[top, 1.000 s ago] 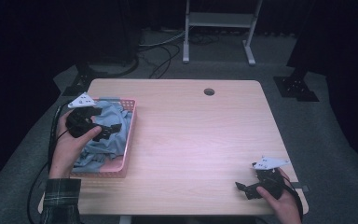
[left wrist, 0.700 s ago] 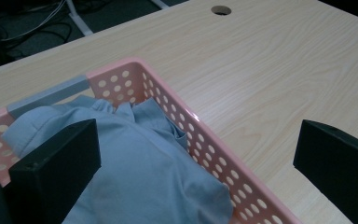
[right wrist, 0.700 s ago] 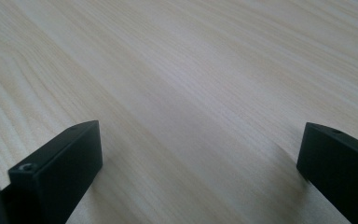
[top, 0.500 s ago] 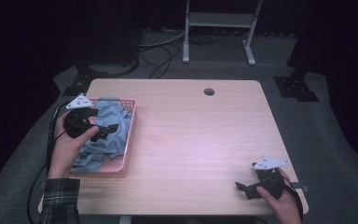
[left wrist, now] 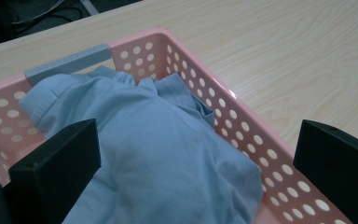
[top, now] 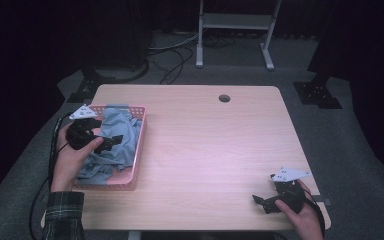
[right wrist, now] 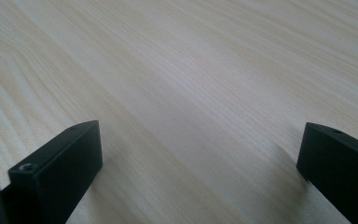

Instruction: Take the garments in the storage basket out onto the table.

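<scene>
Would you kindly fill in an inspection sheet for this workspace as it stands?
Surface: light wooden table with a round cable hole near the far edge.
Job's things: crumpled light-blue cloth garment lying in the pink perforated plastic basket at the table's left side.
Clutter: nothing seen.
Grippers: left gripper open, over the garment; right gripper open, low over bare wood at the near right corner.
Cables: black cable trailing from the left gripper; more cables on the floor.
Surroundings: dark room, grey floor, white metal stand beyond the table.
</scene>
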